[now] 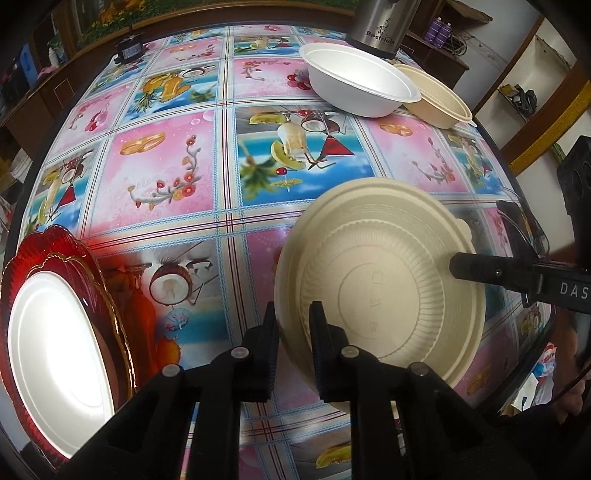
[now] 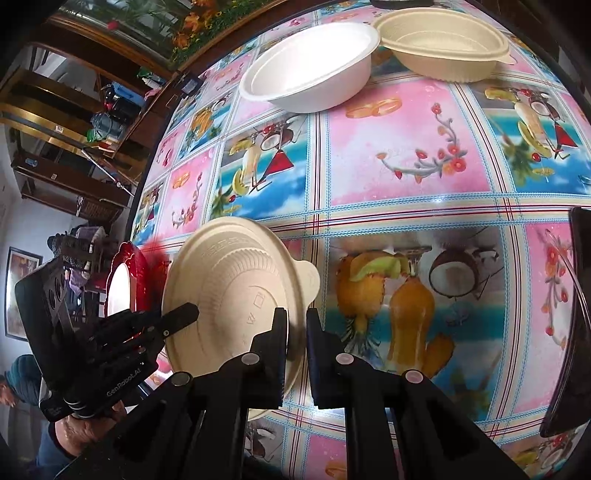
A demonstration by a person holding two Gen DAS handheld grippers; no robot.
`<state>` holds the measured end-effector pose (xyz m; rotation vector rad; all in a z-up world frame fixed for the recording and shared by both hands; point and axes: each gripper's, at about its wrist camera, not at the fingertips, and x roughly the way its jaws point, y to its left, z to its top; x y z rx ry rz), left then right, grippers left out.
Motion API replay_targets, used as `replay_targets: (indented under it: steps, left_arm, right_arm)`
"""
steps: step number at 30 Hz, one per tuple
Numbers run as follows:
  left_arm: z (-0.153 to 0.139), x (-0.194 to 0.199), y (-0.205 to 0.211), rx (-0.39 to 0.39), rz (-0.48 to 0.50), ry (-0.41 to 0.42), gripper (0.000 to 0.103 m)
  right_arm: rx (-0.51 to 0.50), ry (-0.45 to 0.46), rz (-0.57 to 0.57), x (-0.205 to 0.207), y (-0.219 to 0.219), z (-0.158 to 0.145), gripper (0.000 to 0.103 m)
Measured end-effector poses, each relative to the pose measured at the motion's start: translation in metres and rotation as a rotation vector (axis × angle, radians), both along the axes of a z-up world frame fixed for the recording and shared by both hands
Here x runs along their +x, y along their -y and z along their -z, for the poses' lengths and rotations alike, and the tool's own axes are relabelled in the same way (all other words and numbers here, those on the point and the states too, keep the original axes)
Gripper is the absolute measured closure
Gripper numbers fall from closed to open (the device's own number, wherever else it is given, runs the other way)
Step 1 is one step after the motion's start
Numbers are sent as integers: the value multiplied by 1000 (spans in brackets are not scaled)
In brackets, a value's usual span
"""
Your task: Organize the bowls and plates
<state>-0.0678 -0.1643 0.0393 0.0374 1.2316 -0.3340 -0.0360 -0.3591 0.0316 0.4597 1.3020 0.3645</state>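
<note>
Beige lid pinched on both rims, sorting partly done.

Left to right: red plate (image 1: 55,258) already carries a white plate (image 1: 59,343), so we judge one stack made. Our left gripper (image 1: 293,321) is clamped on the near rim of the beige ribbed lid (image 1: 380,280), lid tilted off the tablecloth (image 1: 166,177); our right gripper (image 2: 297,332) clenches the opposite rim. Still loose at the far edge: white bowl (image 1: 354,81) touching the beige bowl (image 1: 439,99), not nested yet. Steel flask (image 1: 380,26) stands just behind them, and we judge it may crowd that reach. Dark object (image 2: 576,314) sits at the right edge; can't identify it.
</note>
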Motion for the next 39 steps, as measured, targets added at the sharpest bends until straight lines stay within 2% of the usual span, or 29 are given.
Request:
replay_targets:
  steps: [27, 39]
  left_arm:
    - [-14, -8, -10, -8, -24, 48, 88]
    - [-30, -18, -26, -15, -62, 88, 88]
  right_arm:
    - [-34, 37, -40, -5, -13, -9, 92]
    - [-51, 77, -95, -6, -30, -26, 92]
